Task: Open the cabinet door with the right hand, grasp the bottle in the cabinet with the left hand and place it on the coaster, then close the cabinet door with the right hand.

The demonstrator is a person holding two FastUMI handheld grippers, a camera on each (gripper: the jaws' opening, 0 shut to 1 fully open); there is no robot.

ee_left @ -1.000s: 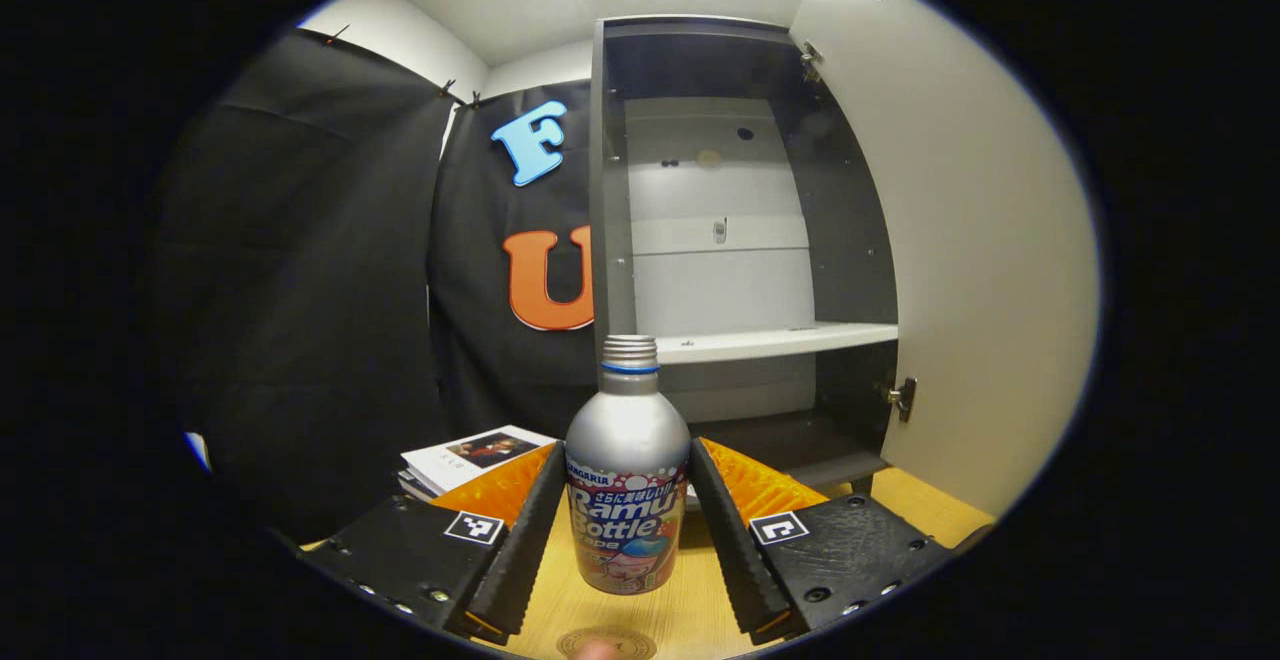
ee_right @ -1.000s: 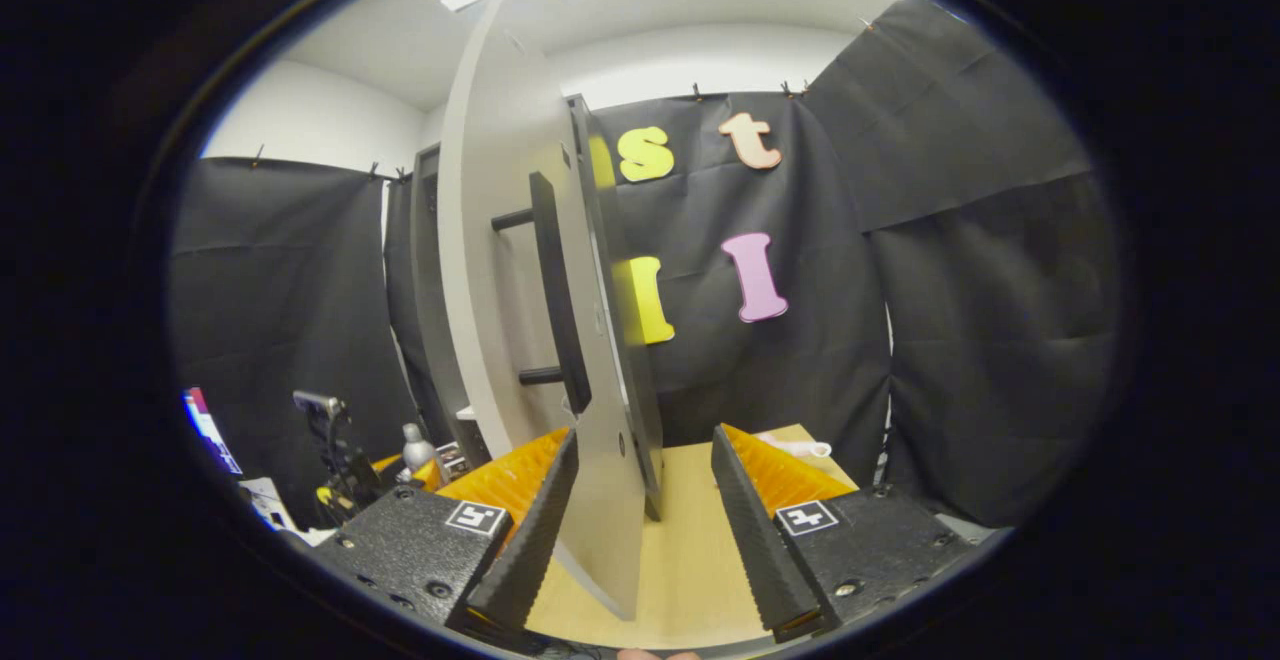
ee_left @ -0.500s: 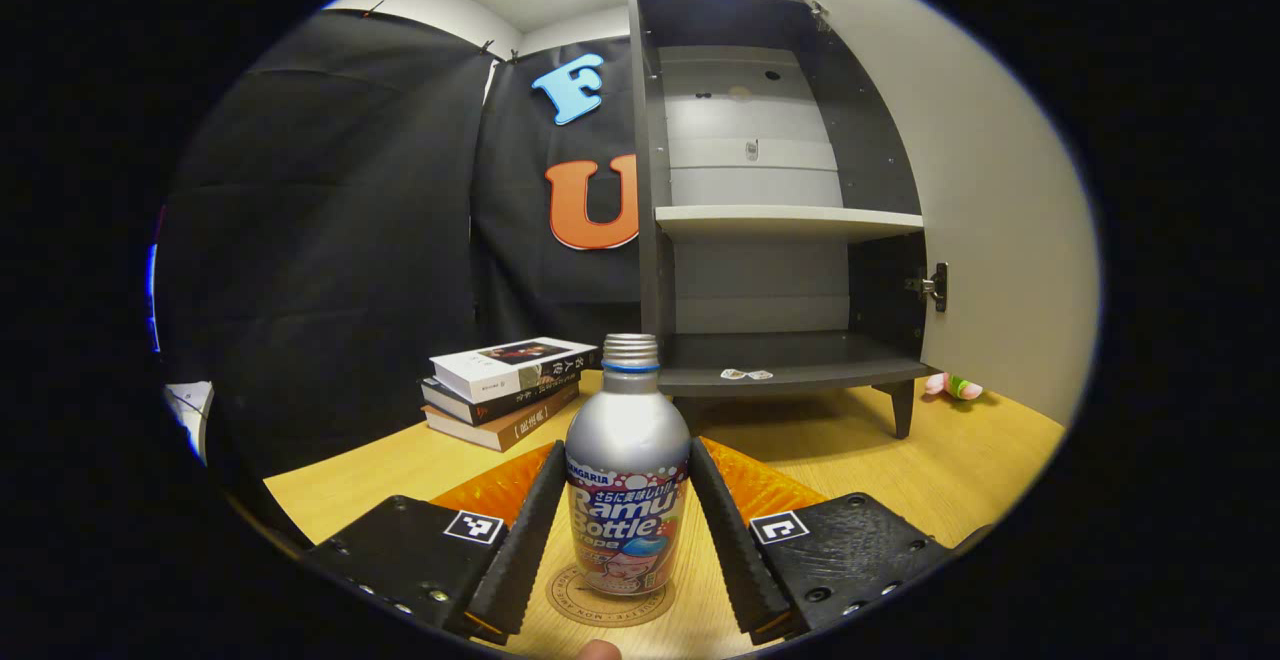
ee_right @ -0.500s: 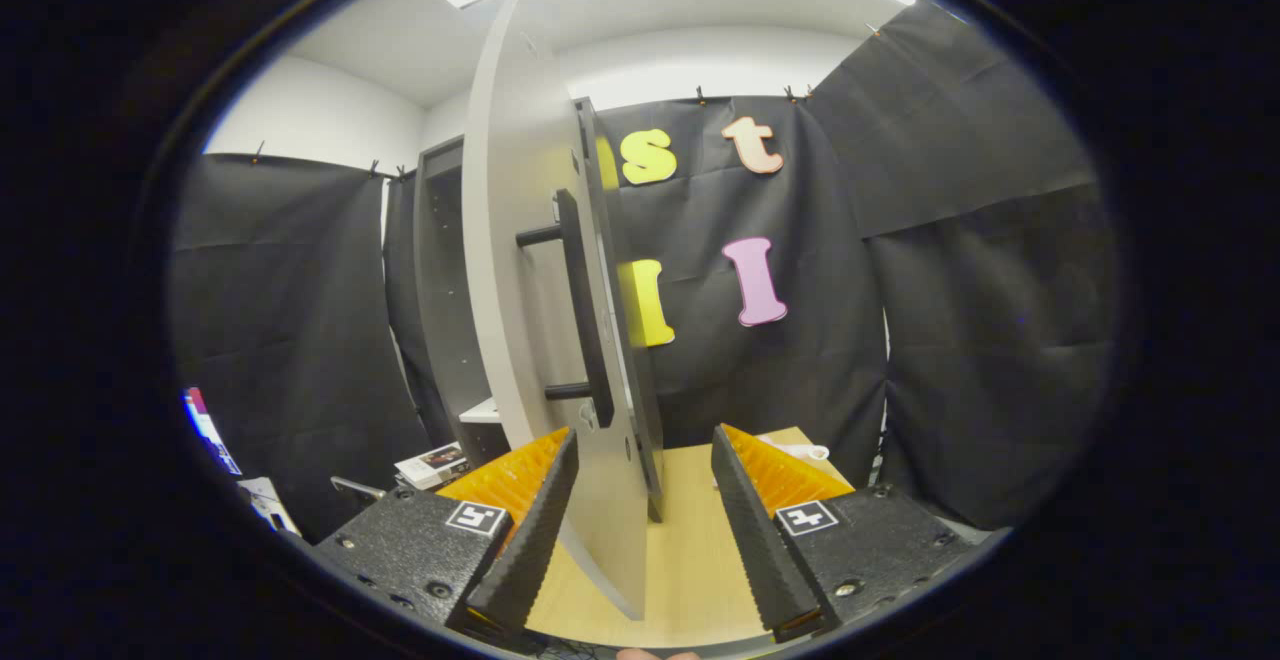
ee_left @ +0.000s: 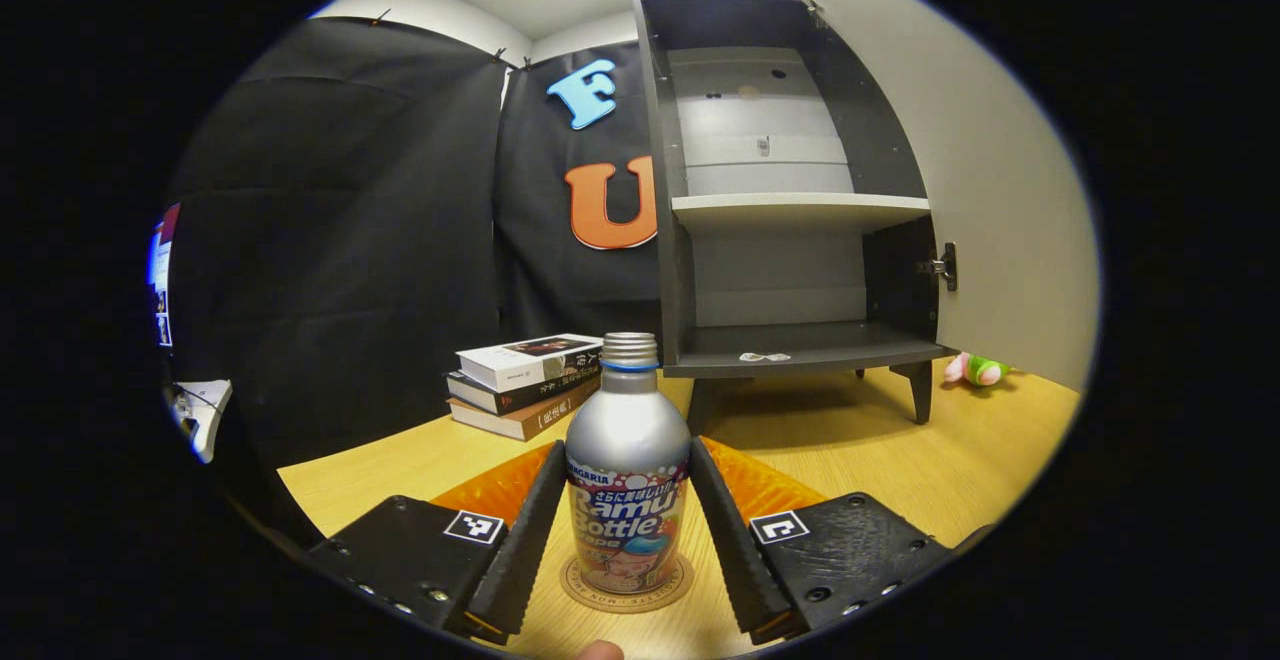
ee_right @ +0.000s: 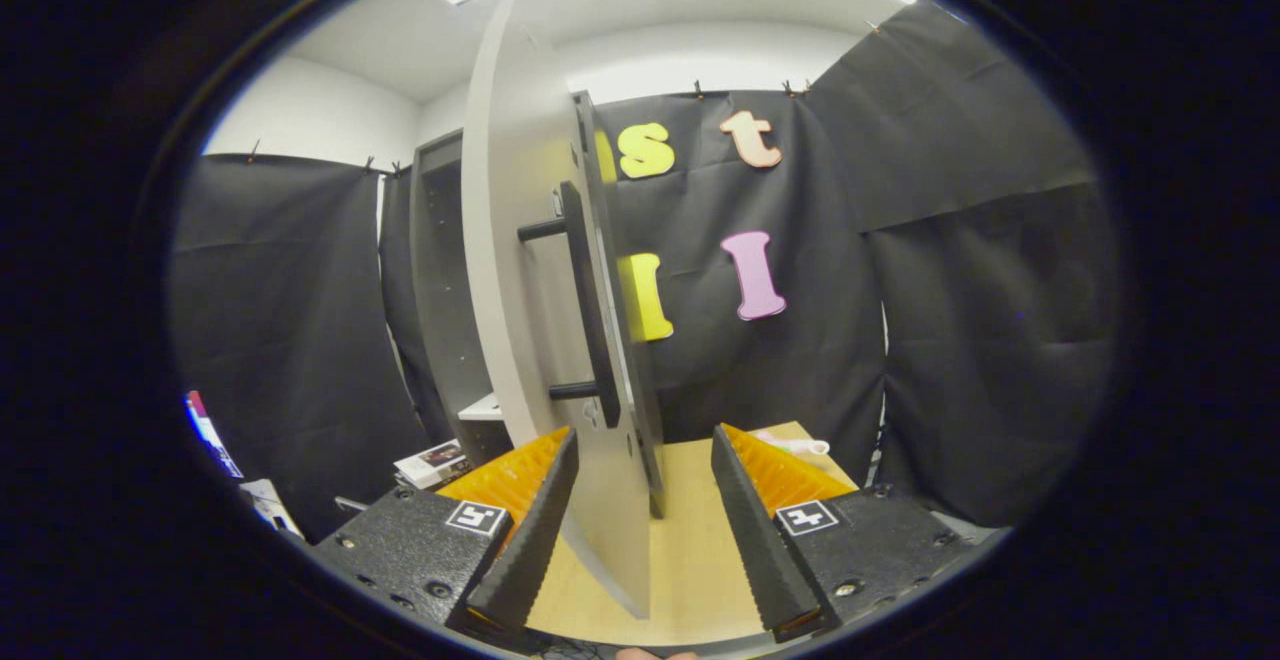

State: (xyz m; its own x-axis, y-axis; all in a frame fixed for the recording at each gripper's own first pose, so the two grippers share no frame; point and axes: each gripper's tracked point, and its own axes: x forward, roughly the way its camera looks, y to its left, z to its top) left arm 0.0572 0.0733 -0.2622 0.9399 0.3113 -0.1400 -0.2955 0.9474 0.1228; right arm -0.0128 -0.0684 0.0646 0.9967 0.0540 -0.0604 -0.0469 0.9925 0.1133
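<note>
Two steps look done to me: the cabinet door [ee_right: 520, 280] is swung wide and your left gripper [ee_left: 620, 530] has the aluminium drink bottle [ee_left: 627, 480] clamped between its jaws, both pads pressed on the body, right over the round coaster [ee_left: 626, 585] on the desk [ee_left: 860, 450]. Bottle's upright, long axis vertical, screw cap on top, label facing you, so it should stand fine once you let go. Whether the base is touching the coaster, I can't tell. Your right gripper [ee_right: 640, 530] is spread open, straddling the door's bottom edge without pinching it, handy for closing the door.
</note>
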